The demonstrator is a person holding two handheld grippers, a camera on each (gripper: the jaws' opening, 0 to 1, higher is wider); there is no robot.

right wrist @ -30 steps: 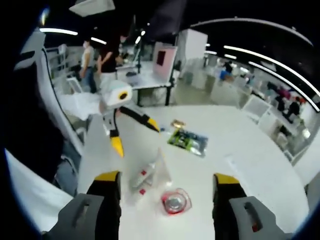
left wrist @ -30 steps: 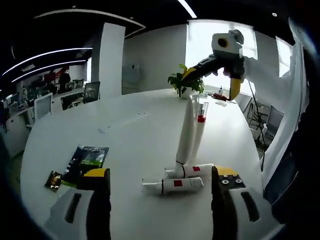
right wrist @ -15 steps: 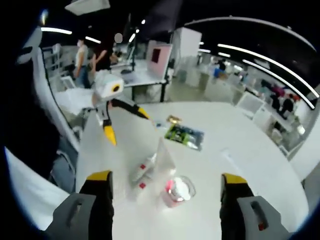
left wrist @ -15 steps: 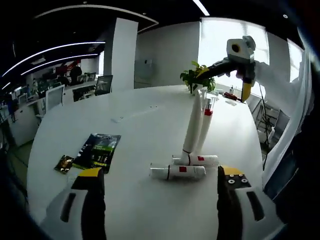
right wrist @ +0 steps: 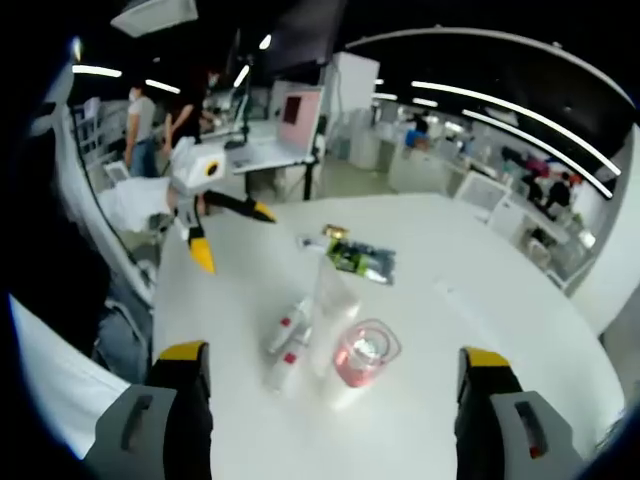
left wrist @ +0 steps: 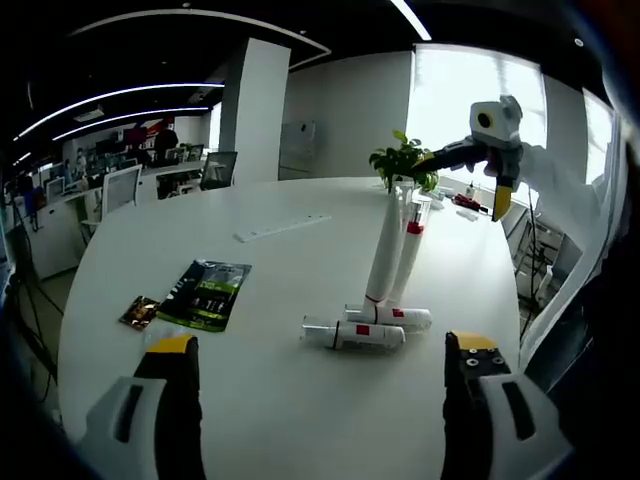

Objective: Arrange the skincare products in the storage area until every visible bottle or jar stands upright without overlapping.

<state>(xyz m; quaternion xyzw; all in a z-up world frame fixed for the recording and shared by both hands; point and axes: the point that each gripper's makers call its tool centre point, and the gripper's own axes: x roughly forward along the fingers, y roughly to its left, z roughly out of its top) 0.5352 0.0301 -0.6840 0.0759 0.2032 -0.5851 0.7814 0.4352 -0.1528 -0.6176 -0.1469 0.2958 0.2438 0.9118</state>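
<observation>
Meanwhile, two tubes lie flat beside two that stand

Left gripper view: on the white table [left wrist: 270,260], two tall tubes [left wrist: 392,250] stand upright, touching each other. At their foot lie two short tubes [left wrist: 366,328], flat and side by side. A dark green packet [left wrist: 206,293] and a small brown sachet [left wrist: 139,311] lie well left of the standing pair. The left gripper [left wrist: 318,395] hangs empty with its jaws spread wide; the lying tubes sit ahead of it, between the jaw lines but well beyond the tips. The right gripper [left wrist: 492,150] floats above and behind the standing pair.

Right gripper view: looking down, the nearer standing tube's clear red-banded cap [right wrist: 364,352] faces the camera, with the lying tubes [right wrist: 289,342] just left of it. The right gripper [right wrist: 330,400] is likewise agape and holds nothing; both standing tubes rise between its jaws. The left gripper [right wrist: 200,235] hovers beyond them.

The step in hand looks like righting a lying tube. Best to approach from the open side, away from the standing pair, grip mid-body, and set it down apart from them.
</observation>
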